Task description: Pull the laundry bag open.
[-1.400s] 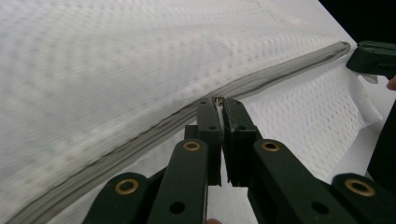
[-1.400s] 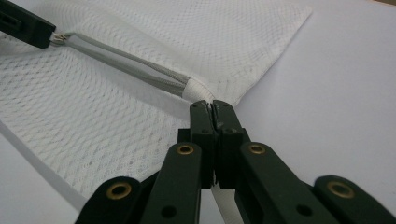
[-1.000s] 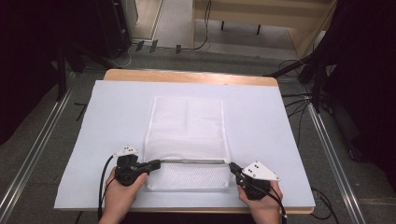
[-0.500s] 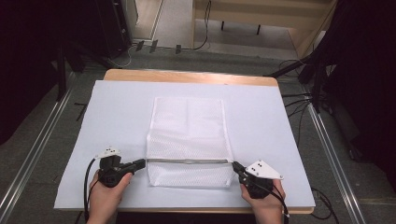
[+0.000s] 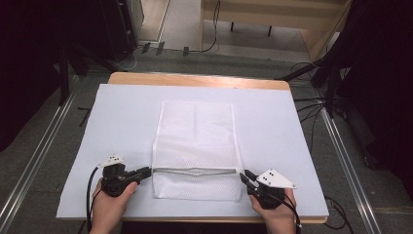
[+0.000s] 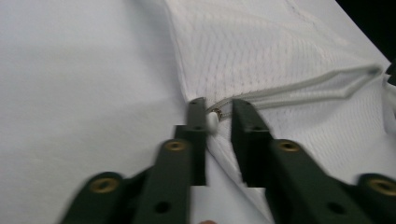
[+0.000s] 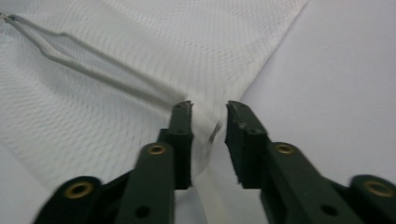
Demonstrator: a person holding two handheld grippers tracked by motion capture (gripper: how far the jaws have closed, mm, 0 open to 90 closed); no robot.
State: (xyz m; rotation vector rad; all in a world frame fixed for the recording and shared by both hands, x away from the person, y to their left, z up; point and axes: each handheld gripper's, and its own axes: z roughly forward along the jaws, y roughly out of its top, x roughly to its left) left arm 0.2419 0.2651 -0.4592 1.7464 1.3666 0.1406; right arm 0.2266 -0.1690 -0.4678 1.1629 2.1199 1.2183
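- A white mesh laundry bag (image 5: 197, 148) is lying flat in the middle of the counter (image 5: 195, 80), resting on a pale sheet (image 5: 122, 122) that is covering most of the top.
- A grey zipper (image 5: 195, 171) is running across the bag near the edge closest to the person, and it is gaping slightly along its middle.
- A small white zipper pull (image 6: 213, 120) is sitting at the left end of that zipper, at the bag's left edge.
- The left gripper (image 5: 147, 171) is lying low on the sheet at the bag's left edge; in the left gripper view (image 6: 215, 116) its jaws are standing narrowly apart with the pull between them, touching the left jaw and clear of the right one, so nothing is being pinched.
- The right gripper (image 5: 245, 176) is pointing at the zipper's right end; in the right gripper view (image 7: 208, 112) its jaws are standing narrowly apart astride the bag's seam edge, with visible gaps, holding nothing.
- The person's left hand (image 5: 109, 207) and right hand (image 5: 272, 212) are gripping the two tools at the counter's near edge.
- Dark cables (image 5: 311, 105) are trailing over the floor beside the counter.
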